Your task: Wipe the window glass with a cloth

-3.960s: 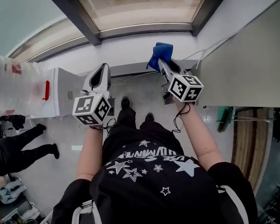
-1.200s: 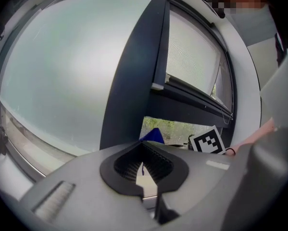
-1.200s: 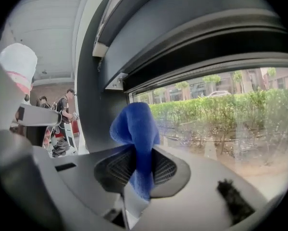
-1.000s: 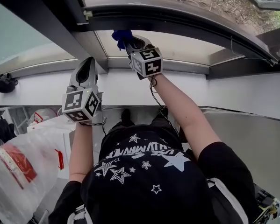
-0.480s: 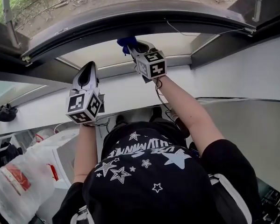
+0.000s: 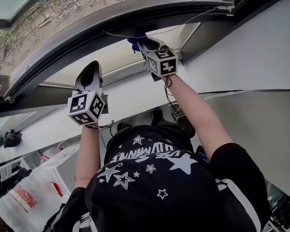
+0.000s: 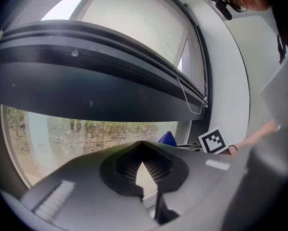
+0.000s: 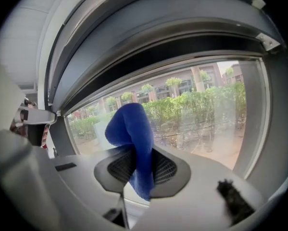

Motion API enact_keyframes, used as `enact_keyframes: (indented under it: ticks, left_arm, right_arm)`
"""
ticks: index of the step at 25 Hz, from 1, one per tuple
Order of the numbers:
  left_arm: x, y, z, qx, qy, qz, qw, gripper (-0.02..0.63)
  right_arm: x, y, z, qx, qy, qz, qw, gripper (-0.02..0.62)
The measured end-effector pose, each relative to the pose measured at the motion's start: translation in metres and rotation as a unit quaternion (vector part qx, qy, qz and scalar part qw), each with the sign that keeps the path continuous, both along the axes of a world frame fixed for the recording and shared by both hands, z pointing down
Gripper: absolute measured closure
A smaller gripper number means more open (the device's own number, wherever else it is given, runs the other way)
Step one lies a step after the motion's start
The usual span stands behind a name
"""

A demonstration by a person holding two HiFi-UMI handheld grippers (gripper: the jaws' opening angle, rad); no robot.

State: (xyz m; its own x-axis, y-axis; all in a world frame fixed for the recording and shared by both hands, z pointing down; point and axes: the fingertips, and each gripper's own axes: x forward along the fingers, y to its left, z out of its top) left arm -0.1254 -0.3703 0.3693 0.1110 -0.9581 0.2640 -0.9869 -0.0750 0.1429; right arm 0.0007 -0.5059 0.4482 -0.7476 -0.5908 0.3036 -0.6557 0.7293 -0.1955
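Right claw pinches the soft, limp cloth at its middle, loose fold facing the glass. Left claw is pressed together, empty

Item 1: blue fabric cloth, bunched into narrow folded wad, standing upright, rounded top curling leftward. Lower part being pinched between jaws of right gripper, short tail hanging below pads. Wad sitting close before pane, toward its left side; contact not resolvable.

Item 2: clear window glass pane, dark-framed, hazy in places, showing hedges and buildings outside.
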Motion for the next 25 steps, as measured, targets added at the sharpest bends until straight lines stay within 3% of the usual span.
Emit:
enact_keyframes:
  ticks: [13,25]
  left_arm:
    - [0.101,-0.050,-0.005,0.008,-0.009,0.062,0.9980,0.597]
    - [0.159,-0.059,-0.009,0.015,-0.006,0.085,0.9963,0.597]
  right_arm:
    - [0.158,-0.066,-0.008,-0.010,-0.015,0.130,0.991,0.522]
    - [0.230,-0.080,-0.012,-0.022,-0.045,0.215,0.975,0.522]
